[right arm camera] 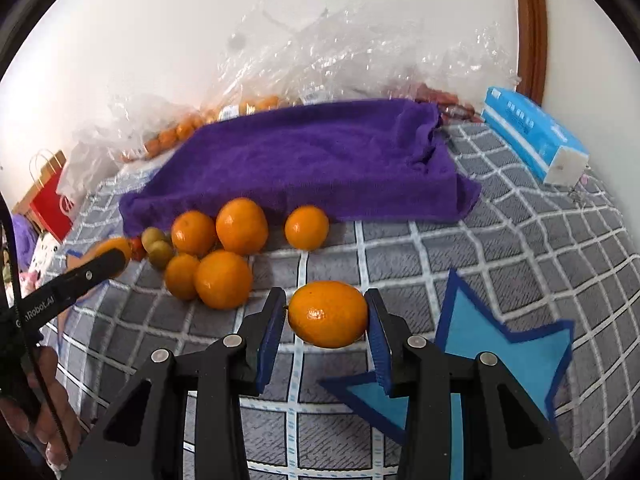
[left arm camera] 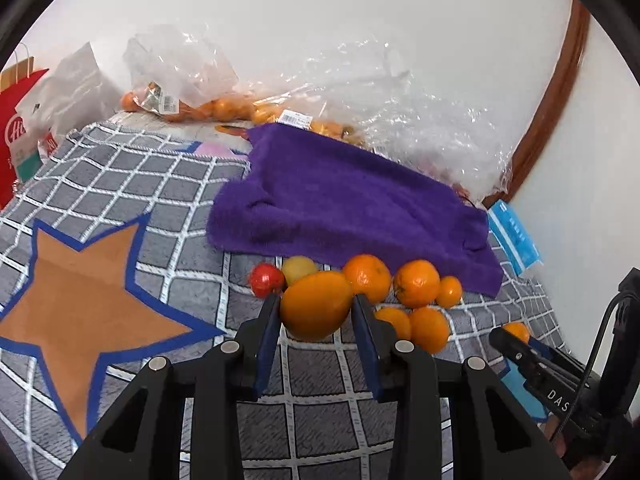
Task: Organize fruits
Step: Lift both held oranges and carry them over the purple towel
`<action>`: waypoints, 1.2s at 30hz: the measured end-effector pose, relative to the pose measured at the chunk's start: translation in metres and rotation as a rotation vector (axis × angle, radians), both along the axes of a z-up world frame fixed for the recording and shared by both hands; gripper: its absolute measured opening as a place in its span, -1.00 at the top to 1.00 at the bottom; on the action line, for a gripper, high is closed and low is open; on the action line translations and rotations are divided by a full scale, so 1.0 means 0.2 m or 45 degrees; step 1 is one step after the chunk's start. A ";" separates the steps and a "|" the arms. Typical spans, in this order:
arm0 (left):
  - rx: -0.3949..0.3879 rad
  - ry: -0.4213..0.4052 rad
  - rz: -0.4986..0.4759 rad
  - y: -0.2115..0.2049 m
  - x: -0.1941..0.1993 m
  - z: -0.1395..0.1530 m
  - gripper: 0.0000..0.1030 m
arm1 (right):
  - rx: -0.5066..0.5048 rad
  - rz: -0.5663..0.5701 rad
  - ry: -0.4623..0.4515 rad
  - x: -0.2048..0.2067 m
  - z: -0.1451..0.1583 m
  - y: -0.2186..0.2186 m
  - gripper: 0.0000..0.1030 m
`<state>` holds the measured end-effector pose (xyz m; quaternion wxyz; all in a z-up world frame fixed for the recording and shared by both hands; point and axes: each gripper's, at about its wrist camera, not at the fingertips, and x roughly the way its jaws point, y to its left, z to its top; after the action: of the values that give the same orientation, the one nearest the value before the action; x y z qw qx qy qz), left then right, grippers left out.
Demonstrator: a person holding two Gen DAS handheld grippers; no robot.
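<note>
Each gripper was clamped on one orange: the left gripper (left arm camera: 316, 306) squeezed a large orange (left arm camera: 315, 305) across its widest part, and the right gripper (right arm camera: 326, 312) held a smaller orange (right arm camera: 327, 314) the same way, pads on opposite sides of its middle. Both fruits looked lifted a little clear of the checked grey cloth (right arm camera: 500, 240) covering the bench, though the gap under them was hard to judge. The rest of the oranges sat in a loose heap (right arm camera: 224, 248) just in front of a purple towel (right arm camera: 312, 160), with a small red fruit (left arm camera: 266, 280) and some yellow-green ones at the heap's far-left edge. An orange star (left arm camera: 88, 304) lay on the cloth to the left, a blue star (right arm camera: 500, 344) to the right; probably these marked where fruit should go. Oranges of this kind would likely be fairly light, firm but yielding, with a smooth, rounded skin that could roll or slip out if gripped off-centre, so a hold across the middle, with modest pressure to avoid bruising, seemed right
</note>
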<state>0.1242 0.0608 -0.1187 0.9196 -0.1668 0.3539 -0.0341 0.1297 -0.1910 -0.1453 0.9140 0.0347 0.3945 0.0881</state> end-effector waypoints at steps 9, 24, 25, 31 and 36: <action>0.045 -0.036 0.010 -0.02 0.13 0.17 0.33 | -0.023 0.014 -0.088 0.13 0.19 0.01 0.22; 0.092 -0.116 0.028 -0.03 0.52 0.25 0.33 | -0.011 0.038 -0.177 0.48 0.31 0.12 0.22; 0.090 -0.111 0.028 -0.03 0.54 0.23 0.33 | -0.016 0.040 -0.178 0.50 0.31 0.12 0.22; 0.055 -0.078 0.031 0.00 0.59 0.11 0.33 | -0.011 0.015 -0.170 0.60 0.24 0.12 0.22; 0.036 -0.051 0.054 0.03 0.61 0.05 0.33 | -0.002 -0.019 -0.128 0.66 0.15 0.06 0.22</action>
<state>0.2458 0.0659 -0.1091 0.9293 -0.1605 0.3325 -0.0131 0.2615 -0.1781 -0.1153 0.9333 0.0326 0.3479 0.0825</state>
